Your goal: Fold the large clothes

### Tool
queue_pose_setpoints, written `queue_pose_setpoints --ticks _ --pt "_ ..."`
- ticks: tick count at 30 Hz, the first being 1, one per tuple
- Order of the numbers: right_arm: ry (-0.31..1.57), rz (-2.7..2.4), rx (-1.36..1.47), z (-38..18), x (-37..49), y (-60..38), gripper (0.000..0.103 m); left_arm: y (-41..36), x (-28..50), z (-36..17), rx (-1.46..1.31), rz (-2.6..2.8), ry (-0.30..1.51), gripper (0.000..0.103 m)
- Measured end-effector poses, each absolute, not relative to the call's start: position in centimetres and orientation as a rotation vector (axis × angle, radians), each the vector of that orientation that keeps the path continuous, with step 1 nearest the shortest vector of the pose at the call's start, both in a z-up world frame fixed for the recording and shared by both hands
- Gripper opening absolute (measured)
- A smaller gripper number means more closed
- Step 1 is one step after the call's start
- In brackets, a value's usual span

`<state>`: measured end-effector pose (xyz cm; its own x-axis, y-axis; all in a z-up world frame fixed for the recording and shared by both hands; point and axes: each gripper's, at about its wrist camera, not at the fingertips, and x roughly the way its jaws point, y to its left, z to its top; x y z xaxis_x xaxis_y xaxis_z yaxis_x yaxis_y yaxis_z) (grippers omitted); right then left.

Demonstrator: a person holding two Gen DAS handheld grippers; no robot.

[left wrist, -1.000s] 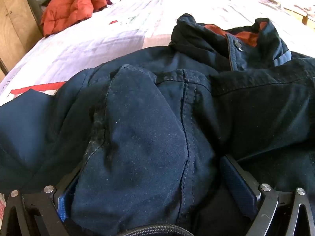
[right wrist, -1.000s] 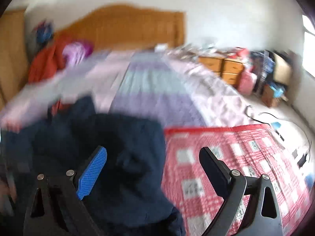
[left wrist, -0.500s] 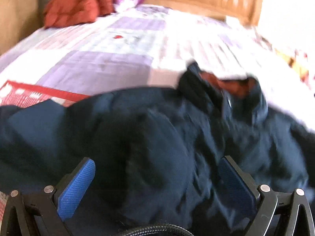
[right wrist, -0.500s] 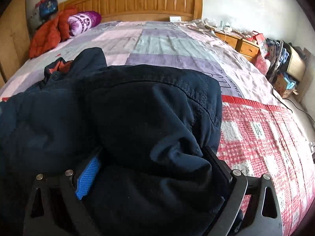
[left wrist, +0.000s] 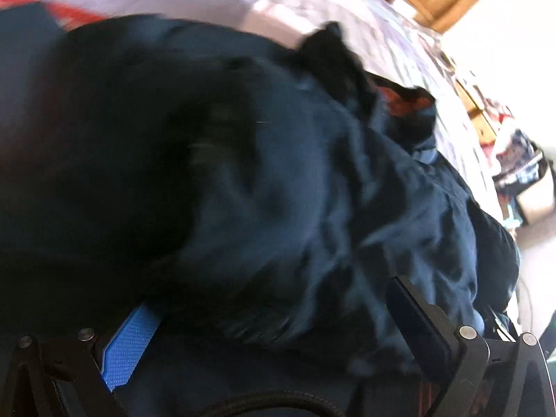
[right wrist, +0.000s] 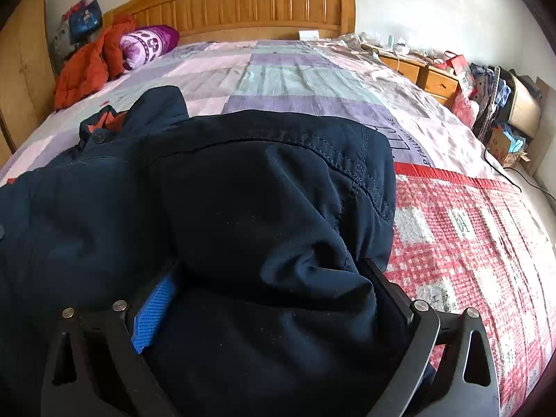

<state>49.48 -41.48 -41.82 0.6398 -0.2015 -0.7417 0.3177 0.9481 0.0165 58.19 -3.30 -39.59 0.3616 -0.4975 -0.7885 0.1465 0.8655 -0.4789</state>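
Your right gripper [right wrist: 267,299] sits low in the frame, fingers spread wide with a bunched fold of the navy jacket [right wrist: 243,208] between them. Your left gripper [left wrist: 274,330] is tilted, also spread wide around jacket cloth [left wrist: 278,191]. The jacket fills the lower left; bare bedspread [right wrist: 295,80] lies above, red checked blanket [right wrist: 469,243] at right.

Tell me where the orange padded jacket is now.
In the right wrist view the orange padded jacket lies far left on the bed, near the headboard, beside the purple pillow.
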Motion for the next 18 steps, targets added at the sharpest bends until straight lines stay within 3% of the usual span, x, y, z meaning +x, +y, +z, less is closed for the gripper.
queue_pose_setpoints --ticks 4,6,7,8,10,18 --pt "0.828 -0.294 0.159 -41.8 49.4 -41.6 0.101 -4.2 60.5 -39.5 -0.471 -0.381 1.086 0.103" --pt "0.831 -0.297 0.153 -41.6 49.4 -41.6 0.101 -3.8 61.1 -39.6 -0.522 -0.353 1.083 0.096" --pt "0.834 -0.299 0.15 -41.5 49.5 -41.5 0.1 -3.5 61.4 -39.3 -0.528 -0.346 1.071 0.086" --pt "0.839 -0.306 0.138 -41.2 49.5 -41.4 0.1 -2.9 60.9 -38.8 -0.521 -0.34 1.047 0.068" --pt "0.841 -0.32 0.118 -40.5 49.3 -41.1 0.1 -1.5 59.8 -38.1 -0.505 -0.323 1.011 0.04" --pt "0.73 -0.255 0.08 -36.6 46.3 -39.1 0.1 4.8 56.9 -37.9 -0.509 -0.231 0.935 0.037"
